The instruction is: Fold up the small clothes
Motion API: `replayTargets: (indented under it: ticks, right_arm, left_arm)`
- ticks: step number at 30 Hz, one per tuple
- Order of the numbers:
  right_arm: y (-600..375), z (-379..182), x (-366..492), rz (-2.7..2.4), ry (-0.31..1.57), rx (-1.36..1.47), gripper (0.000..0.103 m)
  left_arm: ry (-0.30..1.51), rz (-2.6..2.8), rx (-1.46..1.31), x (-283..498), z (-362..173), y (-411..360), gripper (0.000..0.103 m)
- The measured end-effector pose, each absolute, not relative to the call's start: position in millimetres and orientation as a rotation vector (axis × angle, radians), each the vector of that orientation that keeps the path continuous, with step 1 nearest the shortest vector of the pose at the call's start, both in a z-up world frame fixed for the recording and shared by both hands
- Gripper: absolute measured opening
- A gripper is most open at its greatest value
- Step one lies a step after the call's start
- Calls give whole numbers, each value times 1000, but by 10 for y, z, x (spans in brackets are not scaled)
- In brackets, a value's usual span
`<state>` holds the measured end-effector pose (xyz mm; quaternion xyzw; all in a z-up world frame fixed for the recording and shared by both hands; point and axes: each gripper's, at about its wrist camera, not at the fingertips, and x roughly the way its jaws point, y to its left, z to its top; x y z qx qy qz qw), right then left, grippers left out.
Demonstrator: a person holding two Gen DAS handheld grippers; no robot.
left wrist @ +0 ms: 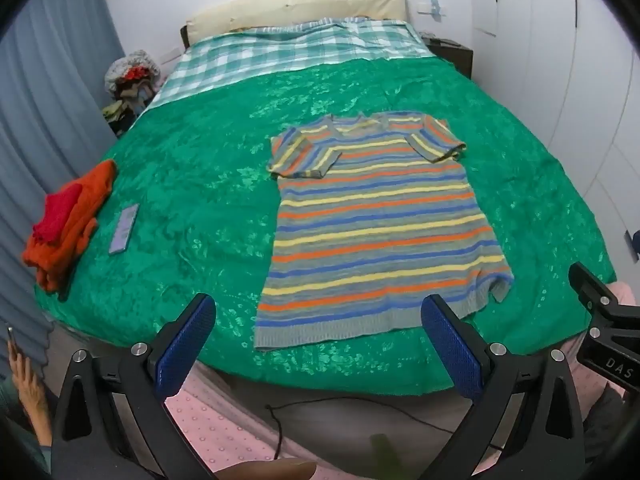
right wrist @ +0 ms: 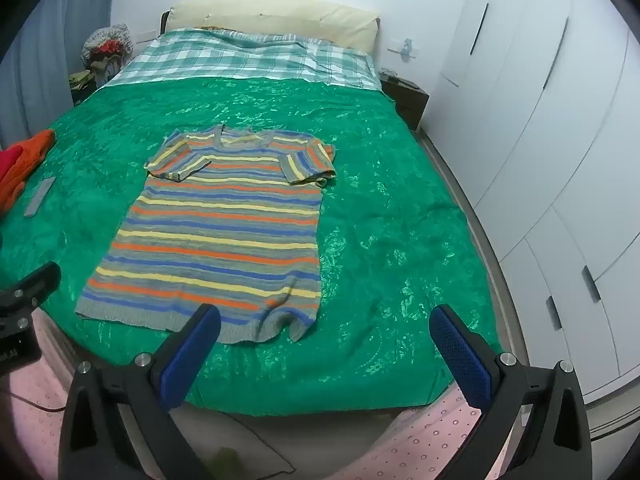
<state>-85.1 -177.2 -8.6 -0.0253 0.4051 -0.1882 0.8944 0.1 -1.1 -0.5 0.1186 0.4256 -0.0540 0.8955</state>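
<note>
— Lying flat at twelve o'clock of both tongs: striped knit shirt (left wrist: 380, 224), sleeves folded inward, on glossy green coverlet (left wrist: 192, 184)?

— Confirmed. Left gripper (left wrist: 318, 316) and right gripper (right wrist: 324, 326) gaped wide, blue ribbed pads (left wrist: 186, 344) empty.

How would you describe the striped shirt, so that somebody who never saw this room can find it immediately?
Start from the bed with the shiny green cover. The striped shirt lies spread flat on it, hem toward the near edge. The only other clothes on the cover, a plain red and orange pile, sit at its left edge; the shirt alone has yellow, orange and blue stripes.
</note>
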Motion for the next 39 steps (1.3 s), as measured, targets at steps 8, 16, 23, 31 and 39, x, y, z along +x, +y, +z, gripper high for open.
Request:
replayTargets:
  ticks: [8, 16, 23, 31, 39]
  right_arm:
    - [-1770, -87, -837, -385, 849, -55, 103]
    - [-1727, -104, -824, -381, 856, -61, 103]
    - [-1703, -144, -773, -381, 867, -67, 103]
    - [-1722, -173, -768, -379, 875, -65, 103]
    - [-1711, -204, -750, -377, 884, -69, 103]
  left_arm:
    - [870, -117, 228, -37, -84, 37, 103]
    - [907, -112, 227, 57, -93, 51, 103]
    - [920, -123, 227, 67, -125, 45, 103]
    - [936, -160, 181, 72, -159, 102, 103]
    - [943, -146, 188, 95, -205, 104, 103]
